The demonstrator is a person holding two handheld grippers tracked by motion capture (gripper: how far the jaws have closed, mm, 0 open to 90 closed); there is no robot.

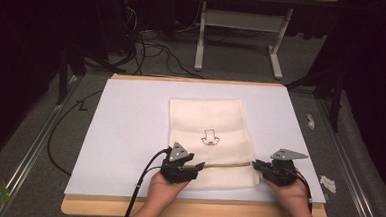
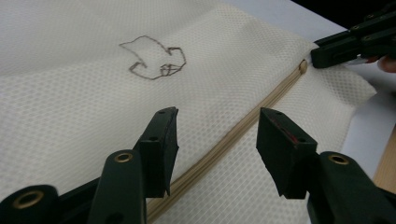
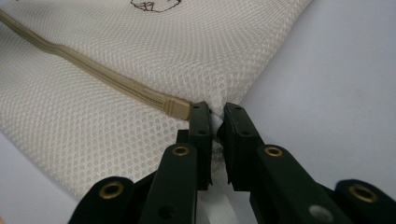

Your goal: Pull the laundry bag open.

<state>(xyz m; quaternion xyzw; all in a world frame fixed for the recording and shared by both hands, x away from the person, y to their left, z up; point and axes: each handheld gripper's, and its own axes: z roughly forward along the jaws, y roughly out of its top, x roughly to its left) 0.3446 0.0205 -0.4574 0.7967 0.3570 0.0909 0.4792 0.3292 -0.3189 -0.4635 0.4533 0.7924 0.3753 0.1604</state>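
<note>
Bag: cream mesh zip bag (image 1: 210, 139) lying flat on white table (image 1: 130, 130).
Left claw (image 2: 212, 140): hanging released over tan zipper (image 2: 243, 128).
Right claw (image 3: 215, 122): pinching the bag's corner.

Cream mesh bag (image 1: 210, 139) lies flat on white sheet (image 1: 130, 130), small dark emblem (image 1: 210, 138) at centre. Tan zipper (image 1: 228, 165) runs across near end. Left gripper (image 1: 196, 167) over zipper's left part; right gripper (image 1: 254, 165) at bag's right edge.

Dim room with grey carpeted floor (image 1: 233, 65). A white metal table frame (image 1: 240, 36) stands beyond the far edge of the wooden-edged worktable (image 1: 195, 210). Black cables (image 1: 149, 48) lie tangled on the floor at far left.
</note>
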